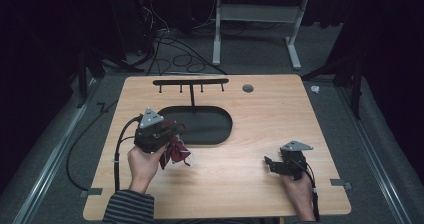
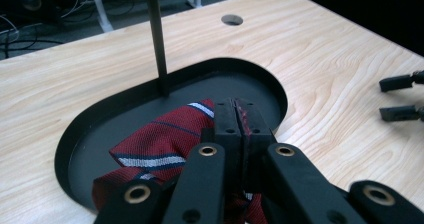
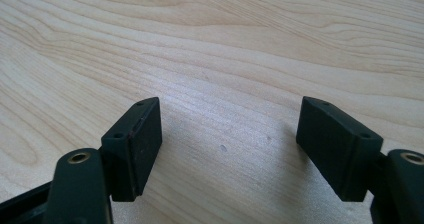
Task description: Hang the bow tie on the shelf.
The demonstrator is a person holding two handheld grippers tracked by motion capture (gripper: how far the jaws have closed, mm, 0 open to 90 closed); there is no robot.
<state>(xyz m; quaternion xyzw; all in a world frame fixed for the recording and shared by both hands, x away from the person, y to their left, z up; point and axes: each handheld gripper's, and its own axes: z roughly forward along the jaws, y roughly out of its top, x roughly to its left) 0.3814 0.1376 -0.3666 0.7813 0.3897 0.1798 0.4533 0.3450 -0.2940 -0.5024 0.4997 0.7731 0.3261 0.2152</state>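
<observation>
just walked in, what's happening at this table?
A person works two handheld grippers at a light wooden table. The left gripper is shut on a dark red striped necktie, holding it bunched over the near edge of the black oval tray of a black hook stand. The right gripper rests open on bare wood at the right, holding nothing.
</observation>
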